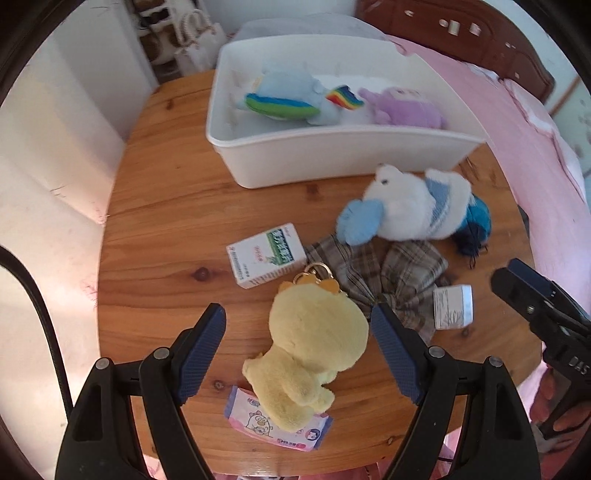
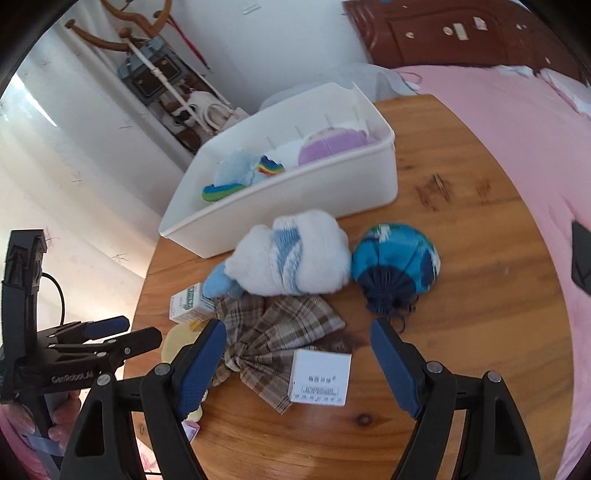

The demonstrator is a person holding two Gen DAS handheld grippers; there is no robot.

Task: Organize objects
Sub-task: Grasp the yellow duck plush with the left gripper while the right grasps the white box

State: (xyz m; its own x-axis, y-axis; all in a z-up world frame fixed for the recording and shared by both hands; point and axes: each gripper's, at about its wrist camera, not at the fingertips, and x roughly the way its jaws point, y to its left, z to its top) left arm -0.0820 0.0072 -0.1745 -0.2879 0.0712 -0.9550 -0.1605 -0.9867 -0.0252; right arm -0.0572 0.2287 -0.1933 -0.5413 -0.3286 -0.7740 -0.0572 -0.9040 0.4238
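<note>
A yellow plush duck point(image 1: 314, 350) lies on the round wooden table point(image 1: 166, 229), partly on a pink tissue pack point(image 1: 277, 424). My left gripper point(image 1: 299, 325) is open with its fingers on either side of the duck. My right gripper point(image 2: 299, 339) is open above a small white box point(image 2: 320, 376) and a plaid bow point(image 2: 277, 332). A white and blue plush point(image 2: 291, 254) and a blue round pouch point(image 2: 395, 258) lie beyond. The white bin point(image 1: 332, 155) holds a rainbow plush point(image 1: 288, 99) and a purple plush point(image 1: 402, 107).
A green and white carton point(image 1: 266, 254) lies left of the bow. A pink bed point(image 2: 517, 110) borders the table on the right. A white wall point(image 1: 55, 166) is on the left. A dark wooden cabinet point(image 2: 443, 33) stands behind the bed.
</note>
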